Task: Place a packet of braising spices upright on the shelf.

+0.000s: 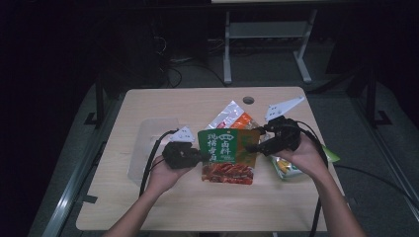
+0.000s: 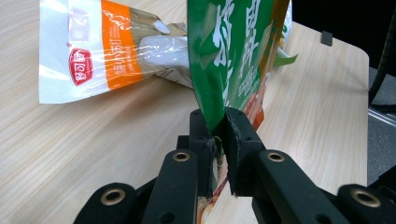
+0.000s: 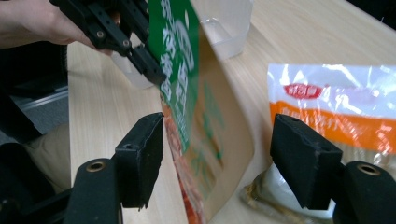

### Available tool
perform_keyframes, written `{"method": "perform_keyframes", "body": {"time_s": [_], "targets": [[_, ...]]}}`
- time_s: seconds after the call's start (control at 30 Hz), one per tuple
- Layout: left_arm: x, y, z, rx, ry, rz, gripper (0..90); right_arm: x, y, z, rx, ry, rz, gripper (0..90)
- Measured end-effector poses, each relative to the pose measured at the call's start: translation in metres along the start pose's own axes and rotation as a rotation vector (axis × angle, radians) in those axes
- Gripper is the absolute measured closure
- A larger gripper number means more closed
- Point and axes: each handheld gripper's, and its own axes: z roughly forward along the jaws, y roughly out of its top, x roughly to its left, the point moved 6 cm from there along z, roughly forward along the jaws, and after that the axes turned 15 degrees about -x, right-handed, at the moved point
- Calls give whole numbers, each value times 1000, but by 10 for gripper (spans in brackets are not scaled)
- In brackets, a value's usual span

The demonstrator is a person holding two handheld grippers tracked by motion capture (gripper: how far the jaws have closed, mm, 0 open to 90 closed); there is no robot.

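Green pouch: the green pouch [image 1: 229,154] sits near the middle of the table [image 1: 148,207], lifted off the wood and held upright by one side edge; its lower part carries a red food picture, its upper part pale lettering
Left gripper: the left gripper [image 2: 219,135] is clamped on the pouch's edge, both black jaws pressed flat against the foil with the green sheet [image 2: 229,51] rising straight up between them; in the high view it [image 1: 200,157] meets the pouch's left side
Right gripper: the right gripper [image 3: 217,161] stands wide, one jaw on each side of the pouch's [image 3: 205,140] free edge, neither jaw touching it; in the high view it [image 1: 252,147] is at the pouch's right side
Left hand: the person's left hand [image 1: 165,175] grips the left tool from below, its cable trailing toward the table's near edge
Right hand: the person's right hand [image 1: 301,155] holds the right tool over the table's right part
White-and-orange bag: a white-and-orange bag [image 2: 107,51] lies flat on the wood just behind the pouch, partly covered by it in the high view [image 1: 232,117]
Clear container: a clear plastic container [image 1: 148,148] rests on the table's left part, beside the left hand
Green-edged packet: a green-edged packet [image 1: 289,168] lies under the right hand near the right edge
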Motion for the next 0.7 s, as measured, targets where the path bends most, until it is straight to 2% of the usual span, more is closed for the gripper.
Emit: {"method": "perform_keyframes", "body": {"time_s": [0.13,0.17,0.2,0.37,0.47,0.67,0.7], "targets": [[0,0,0,6,1,-3,817,2,-21,8,4,3,33,359],[0,0,0,6,1,-3,817,2,-21,8,4,3,33,359],[0,0,-1,9,0,0,817,3,-29,13,13,8,44,396],[-1,0,-1,9,0,6,816,5,-42,25,23,16,57,475],[-1,0,-1,12,1,8,815,7,-50,32,31,34,72,579],[-2,-2,-5,15,7,-8,803,6,-53,34,-7,38,70,772],[-2,-2,-5,16,12,-7,790,6,-54,34,-29,61,86,824]]}}
